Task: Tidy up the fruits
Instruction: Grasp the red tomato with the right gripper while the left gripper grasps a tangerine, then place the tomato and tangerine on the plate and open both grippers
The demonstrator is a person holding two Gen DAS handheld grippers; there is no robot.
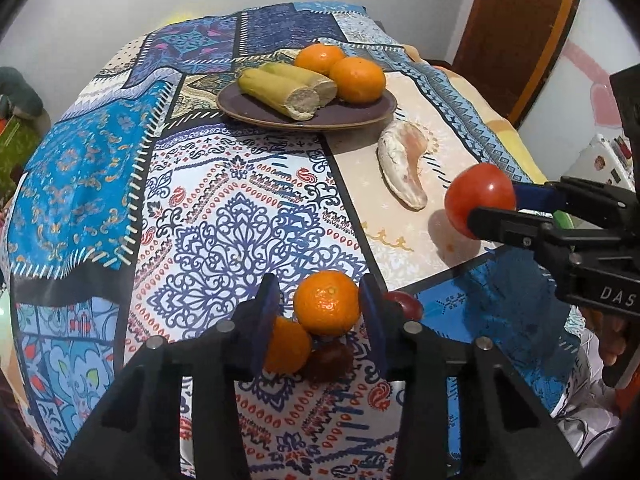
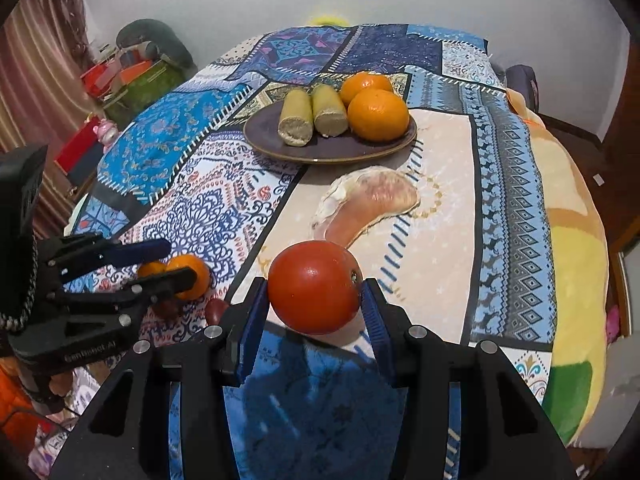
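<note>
My right gripper (image 2: 316, 300) is shut on a red tomato (image 2: 314, 286) and holds it just above the cloth; it also shows in the left wrist view (image 1: 480, 196). My left gripper (image 1: 322, 312) is open around a mandarin (image 1: 326, 303) that sits between its fingers without clear contact. A second mandarin (image 1: 286, 344) and two dark red fruits (image 1: 330, 358) lie beside it. A dark plate (image 2: 320, 150) at the back holds two oranges (image 2: 378, 114) and two cut banana pieces (image 2: 296, 118).
A pale pink pomelo wedge (image 2: 368, 200) lies on the beige patch between the plate and the tomato. The patterned cloth (image 1: 224, 208) covers the whole table. A wooden door (image 1: 520, 32) stands back right; boxes and clutter (image 2: 128, 76) sit left of the table.
</note>
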